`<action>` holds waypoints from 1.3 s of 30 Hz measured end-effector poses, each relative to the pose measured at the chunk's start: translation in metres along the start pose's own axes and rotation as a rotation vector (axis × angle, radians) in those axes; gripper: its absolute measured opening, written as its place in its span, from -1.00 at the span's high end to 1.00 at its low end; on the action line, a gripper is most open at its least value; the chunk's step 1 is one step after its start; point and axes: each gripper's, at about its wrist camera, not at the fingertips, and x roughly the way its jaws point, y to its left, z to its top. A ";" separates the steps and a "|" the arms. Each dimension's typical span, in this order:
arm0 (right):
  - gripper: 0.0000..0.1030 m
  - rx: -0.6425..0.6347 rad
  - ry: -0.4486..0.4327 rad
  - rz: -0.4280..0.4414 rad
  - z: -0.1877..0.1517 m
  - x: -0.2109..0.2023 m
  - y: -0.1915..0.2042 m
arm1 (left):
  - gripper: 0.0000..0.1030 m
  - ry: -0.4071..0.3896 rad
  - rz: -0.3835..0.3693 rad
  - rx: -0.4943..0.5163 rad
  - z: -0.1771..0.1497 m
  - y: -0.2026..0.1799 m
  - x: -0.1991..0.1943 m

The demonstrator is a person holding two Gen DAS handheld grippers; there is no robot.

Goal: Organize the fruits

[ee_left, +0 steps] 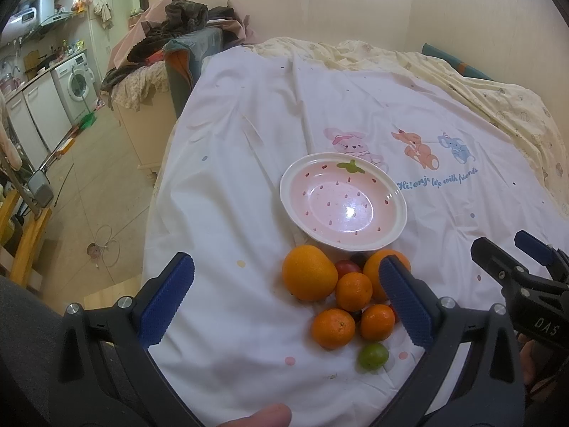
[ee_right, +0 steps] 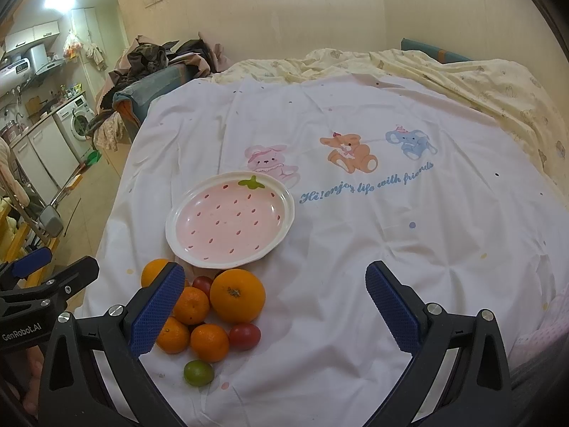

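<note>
A pink strawberry-patterned plate (ee_left: 343, 202) (ee_right: 230, 221) lies empty on a white bed sheet. Just in front of it is a cluster of fruit: two large oranges (ee_left: 308, 272) (ee_right: 237, 295), three small mandarins (ee_left: 333, 328) (ee_right: 209, 342), red cherry tomatoes (ee_right: 244, 336) (ee_left: 347, 267) and a green one (ee_left: 372, 356) (ee_right: 198, 373). My left gripper (ee_left: 284, 299) is open and empty, hovering above the fruit. My right gripper (ee_right: 274, 306) is open and empty, to the right of the fruit. The right gripper also shows in the left wrist view (ee_left: 505, 252).
The white sheet (ee_right: 391, 235) with cartoon animals covers the bed; a yellow quilt (ee_right: 480, 85) lies at the far right. The bed's left edge drops to a tiled floor (ee_left: 89, 192). A pile of clothes (ee_left: 177, 28) and a washing machine (ee_left: 76, 83) stand beyond.
</note>
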 end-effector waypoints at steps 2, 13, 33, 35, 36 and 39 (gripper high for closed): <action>-1.00 0.001 0.001 0.003 0.000 0.000 0.000 | -0.99 0.001 -0.001 -0.001 0.000 0.000 0.001; -1.00 0.010 0.007 0.000 -0.005 0.003 0.002 | -0.99 -0.005 -0.002 -0.006 0.002 -0.001 0.000; -1.00 0.013 0.012 0.001 -0.007 0.004 0.000 | -0.99 -0.006 -0.004 -0.004 0.002 0.000 0.000; -1.00 0.012 0.012 0.001 -0.006 0.005 0.000 | -0.99 -0.005 -0.005 -0.004 0.002 0.000 0.000; -1.00 0.012 0.012 0.001 -0.007 0.005 0.000 | -0.99 -0.006 -0.004 -0.005 0.002 0.000 0.000; -1.00 0.012 0.012 0.001 -0.006 0.004 0.000 | -0.99 -0.005 -0.005 -0.005 0.002 0.000 0.000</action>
